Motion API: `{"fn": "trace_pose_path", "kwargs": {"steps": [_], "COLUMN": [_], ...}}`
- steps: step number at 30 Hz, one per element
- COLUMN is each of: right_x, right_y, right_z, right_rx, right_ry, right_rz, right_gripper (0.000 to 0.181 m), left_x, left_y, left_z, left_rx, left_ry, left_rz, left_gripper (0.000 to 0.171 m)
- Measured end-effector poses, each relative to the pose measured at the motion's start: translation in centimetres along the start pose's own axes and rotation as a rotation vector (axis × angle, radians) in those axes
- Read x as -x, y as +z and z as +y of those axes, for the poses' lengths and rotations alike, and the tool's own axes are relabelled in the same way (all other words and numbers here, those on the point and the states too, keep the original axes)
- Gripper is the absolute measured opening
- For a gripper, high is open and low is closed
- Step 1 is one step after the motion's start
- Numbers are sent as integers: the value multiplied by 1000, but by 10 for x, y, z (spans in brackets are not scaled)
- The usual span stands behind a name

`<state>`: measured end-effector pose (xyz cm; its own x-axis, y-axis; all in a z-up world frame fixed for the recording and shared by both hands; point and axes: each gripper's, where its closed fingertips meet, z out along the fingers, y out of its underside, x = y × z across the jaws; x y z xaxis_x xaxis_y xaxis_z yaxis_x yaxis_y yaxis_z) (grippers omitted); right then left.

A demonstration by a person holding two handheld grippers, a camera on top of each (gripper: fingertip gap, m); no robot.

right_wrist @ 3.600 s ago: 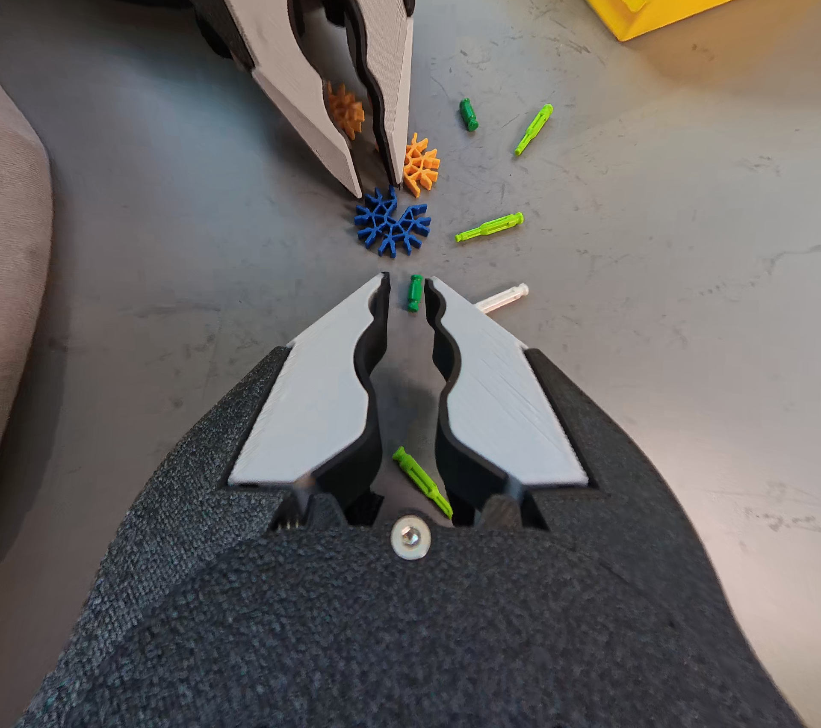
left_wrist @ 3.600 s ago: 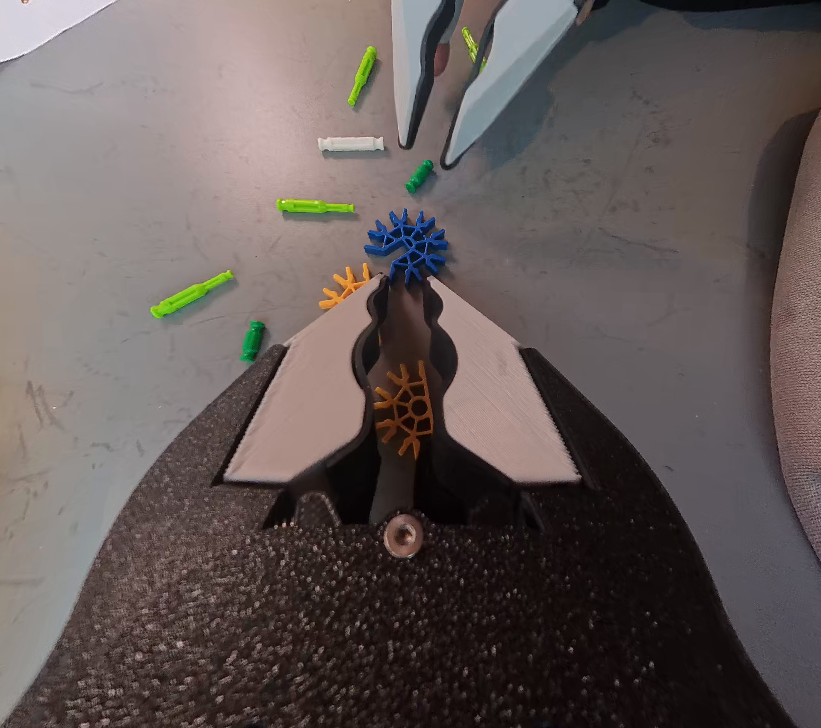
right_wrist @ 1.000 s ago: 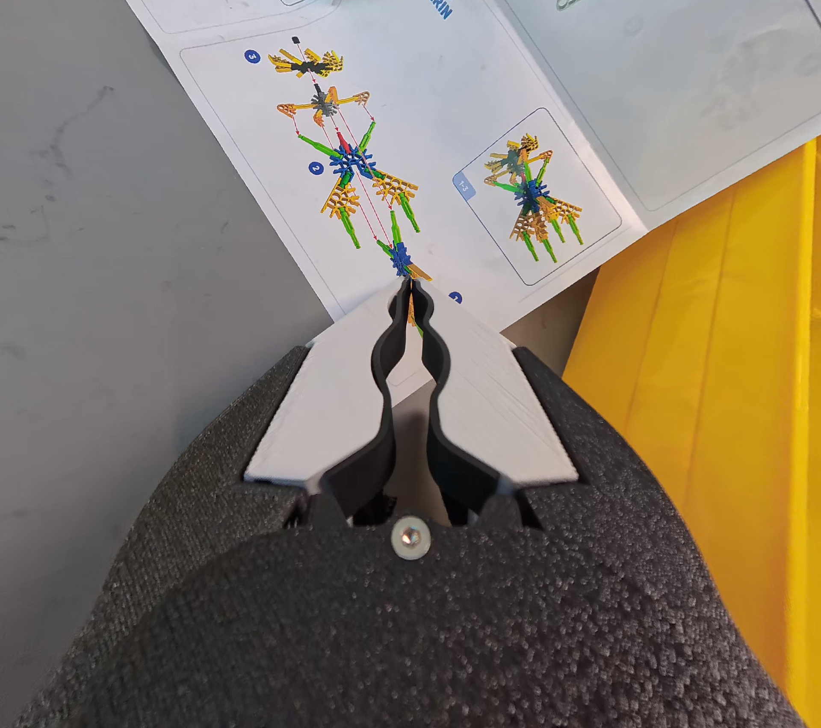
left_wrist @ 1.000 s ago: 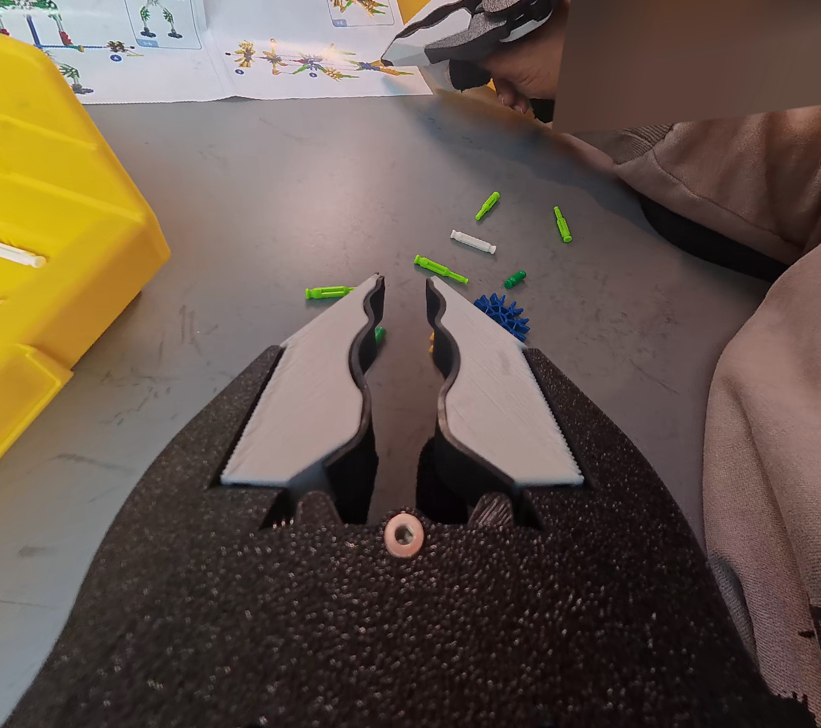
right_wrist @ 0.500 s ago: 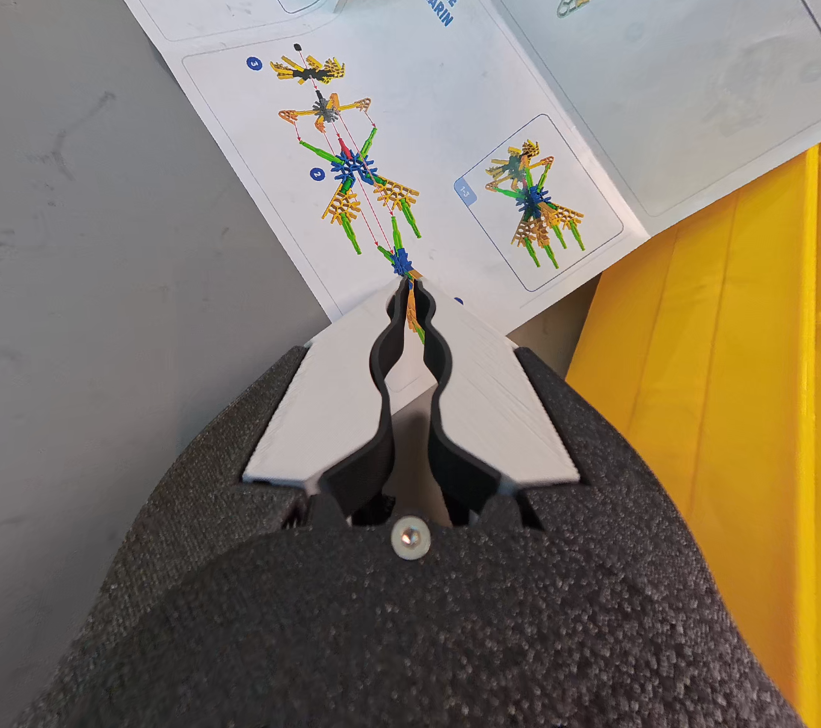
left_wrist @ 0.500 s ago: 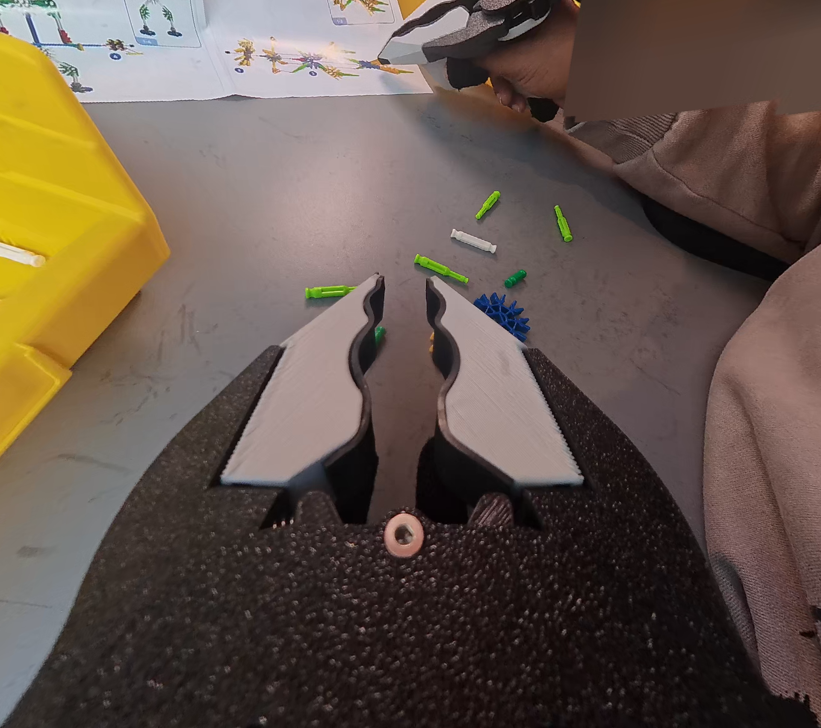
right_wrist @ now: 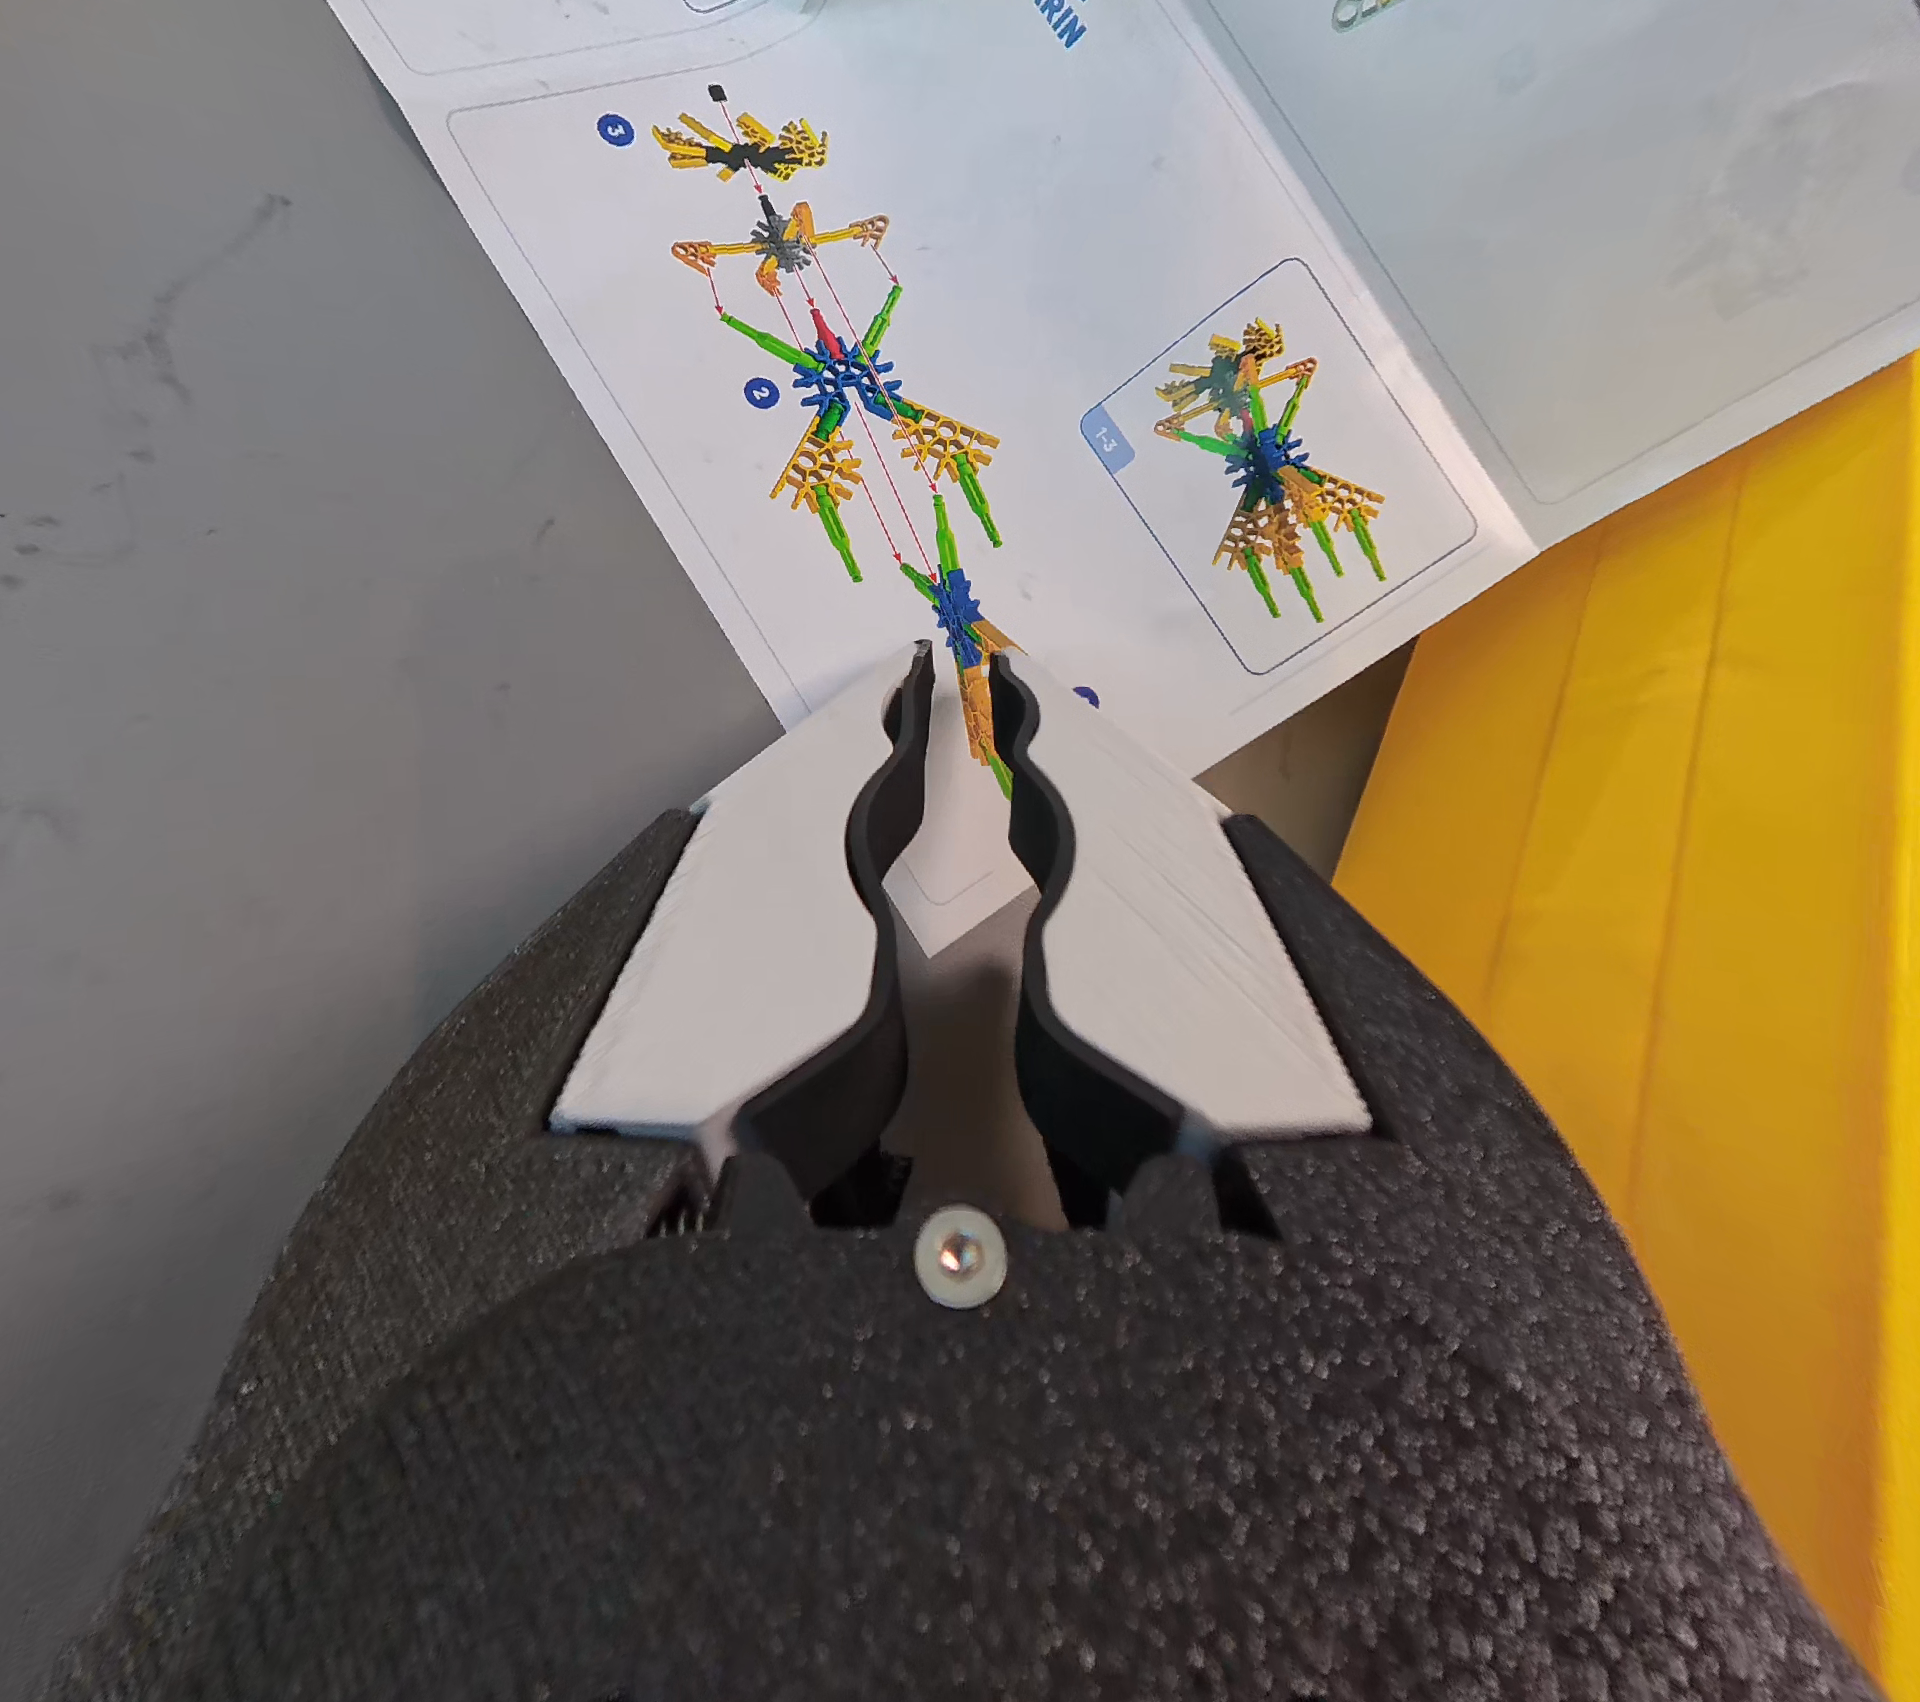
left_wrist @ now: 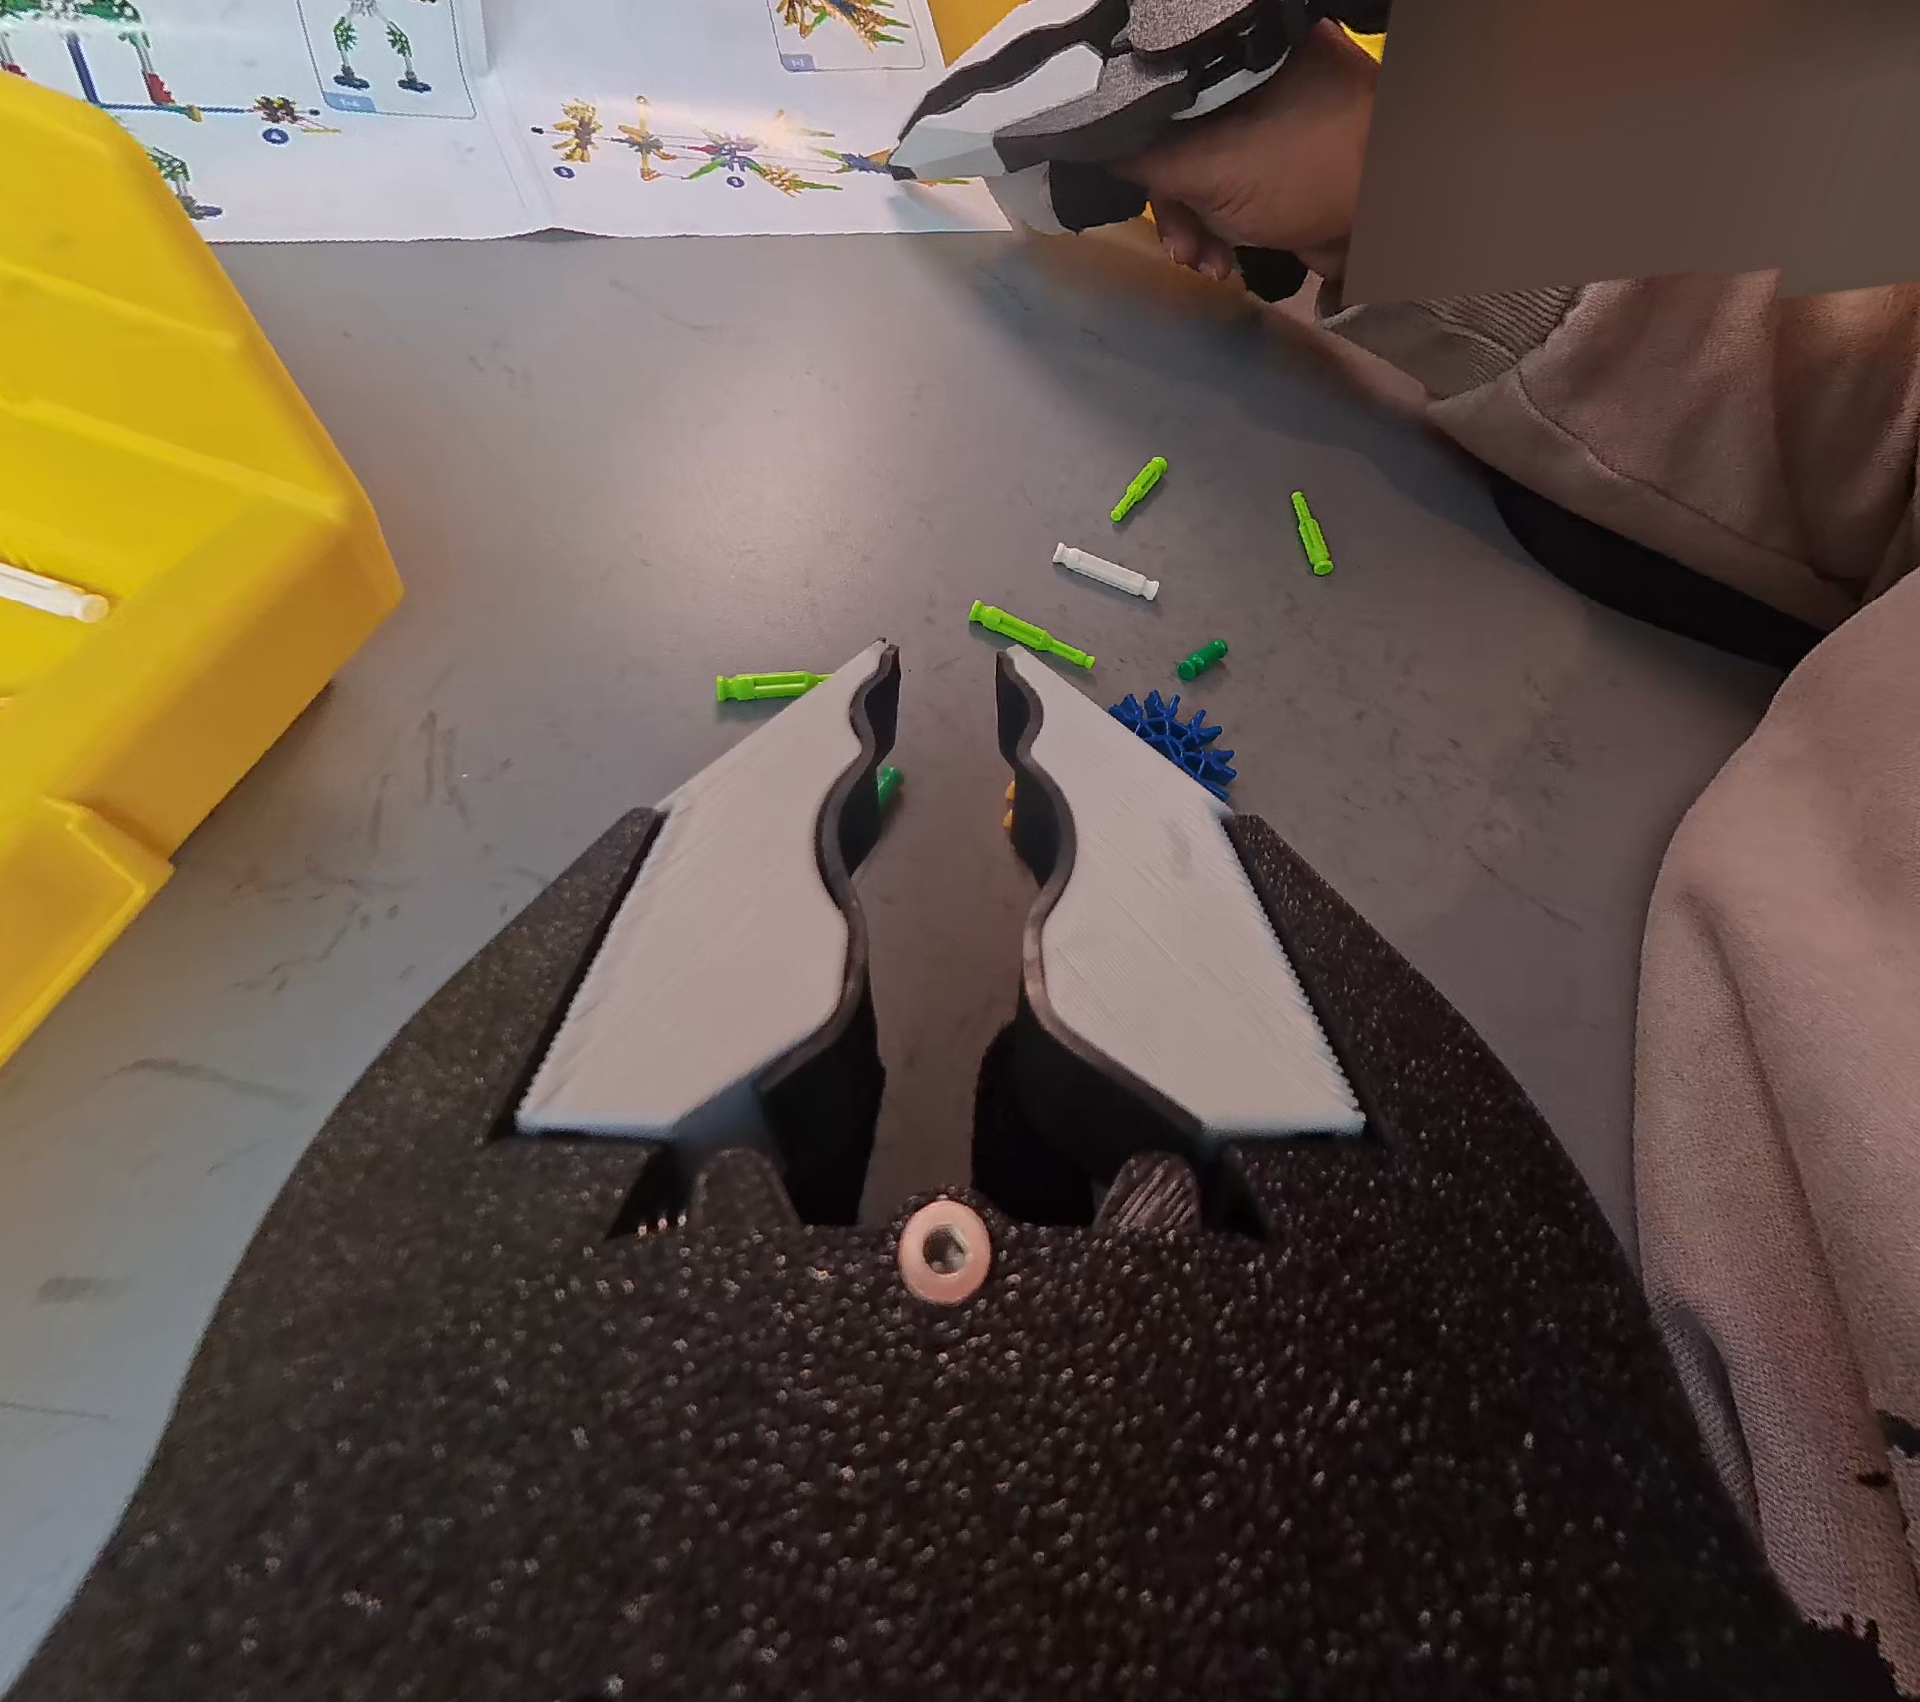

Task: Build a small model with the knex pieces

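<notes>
Left gripper [left_wrist: 943, 660] gapes empty over scattered green plastic rods [left_wrist: 1029, 634] — right gripper [right_wrist: 958, 655], slightly parted, empty, hovers at the white printed instruction sheet [right_wrist: 1039, 218].

Grey table [left_wrist: 727, 426]: rods [left_wrist: 1029, 634], sheet [left_wrist: 582, 42], bins [left_wrist: 156, 509].

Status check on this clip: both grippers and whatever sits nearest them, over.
Left gripper open, empty, above scattered green plastic rods and blue snowflake connector. Right gripper slightly open, empty, tips over white paper instruction sheet.

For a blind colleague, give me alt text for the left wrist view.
The open left gripper hovers over a grey table beside scattered green rods and a blue connector. Beyond, the right gripper touches an instruction sheet near yellow bins.
</notes>
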<state>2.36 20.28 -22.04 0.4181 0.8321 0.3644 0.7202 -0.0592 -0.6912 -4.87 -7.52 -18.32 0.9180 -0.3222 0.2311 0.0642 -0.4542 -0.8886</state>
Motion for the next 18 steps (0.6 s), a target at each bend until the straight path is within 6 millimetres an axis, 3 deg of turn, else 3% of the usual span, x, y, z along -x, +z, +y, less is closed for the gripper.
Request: {"fn": "trace_pose_path", "kwargs": {"steps": [18], "right_x": [-8], "right_y": [-2], "right_z": [4], "right_rx": [2], "right_ry": [13], "right_rz": [24], "right_gripper": [1], "left_x": [0], "left_y": [0], "left_z": [0], "left_rx": [3], "left_ry": [3], "left_rz": [1], "left_gripper": [19]}}
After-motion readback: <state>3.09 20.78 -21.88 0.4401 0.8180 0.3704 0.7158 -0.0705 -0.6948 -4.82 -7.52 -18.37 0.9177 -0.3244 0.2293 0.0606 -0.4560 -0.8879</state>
